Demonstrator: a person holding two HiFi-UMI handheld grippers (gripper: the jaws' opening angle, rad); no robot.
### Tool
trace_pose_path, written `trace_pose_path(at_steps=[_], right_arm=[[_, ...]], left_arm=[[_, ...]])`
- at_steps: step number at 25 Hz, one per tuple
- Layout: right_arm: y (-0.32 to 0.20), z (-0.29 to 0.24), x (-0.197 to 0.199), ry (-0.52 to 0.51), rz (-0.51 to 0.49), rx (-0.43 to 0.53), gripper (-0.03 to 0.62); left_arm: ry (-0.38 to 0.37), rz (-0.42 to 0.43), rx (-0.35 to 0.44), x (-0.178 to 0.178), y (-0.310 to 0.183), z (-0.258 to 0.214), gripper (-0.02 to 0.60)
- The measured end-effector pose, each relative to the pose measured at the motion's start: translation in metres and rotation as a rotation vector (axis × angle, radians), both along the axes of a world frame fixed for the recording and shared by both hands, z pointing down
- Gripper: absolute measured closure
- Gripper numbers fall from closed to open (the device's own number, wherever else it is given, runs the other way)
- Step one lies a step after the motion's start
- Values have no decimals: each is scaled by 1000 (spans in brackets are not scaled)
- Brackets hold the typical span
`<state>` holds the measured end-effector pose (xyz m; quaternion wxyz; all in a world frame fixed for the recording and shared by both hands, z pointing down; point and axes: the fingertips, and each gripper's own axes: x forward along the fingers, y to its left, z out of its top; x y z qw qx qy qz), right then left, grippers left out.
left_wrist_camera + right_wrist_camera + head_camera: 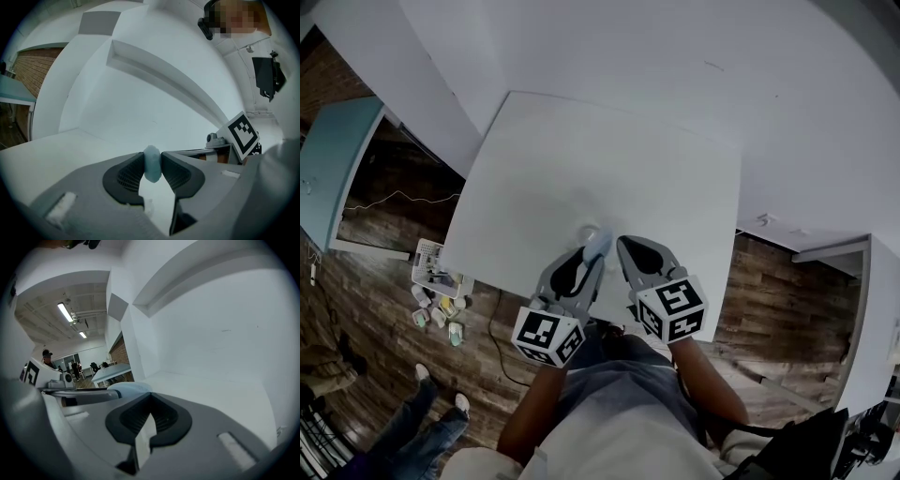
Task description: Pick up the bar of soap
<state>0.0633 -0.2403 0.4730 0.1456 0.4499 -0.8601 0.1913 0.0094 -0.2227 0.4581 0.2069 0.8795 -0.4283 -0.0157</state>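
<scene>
The bar of soap (152,163) is pale blue and rounded, and stands on edge between the pads of my left gripper (152,168), which is shut on it. In the head view the soap (597,241) sits at the tip of the left gripper (594,249), lifted a little over the near part of the white table (581,159). Close to its right is my right gripper (623,246), whose jaws meet with nothing between them (150,401). The right gripper view also catches the soap (129,389) just to its left.
The white table stands in a corner of white walls (675,56). On the wooden floor to the left are a basket with small items (431,272), a light blue table (333,159) and a person's legs (422,412). A cable (497,328) runs under the table's near edge.
</scene>
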Motion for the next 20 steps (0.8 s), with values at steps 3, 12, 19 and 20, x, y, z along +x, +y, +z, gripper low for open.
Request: trace_pose_path(at_steps=[3,12,19,20], right_arm=[[0,-11,-2,-9,0,22,592],[-1,-51,3,-33,8,100,592],[2,-78,0,-44,6,149,592],[2,-82,0,-45,5,157,592]], left_arm=[[6,1,16,-1,0,-10,462],[11,2,97,-3,-3,-56,462],[12,3,127,-4,-5,-79,462],[13,4,130,-4,-5,-82,462]])
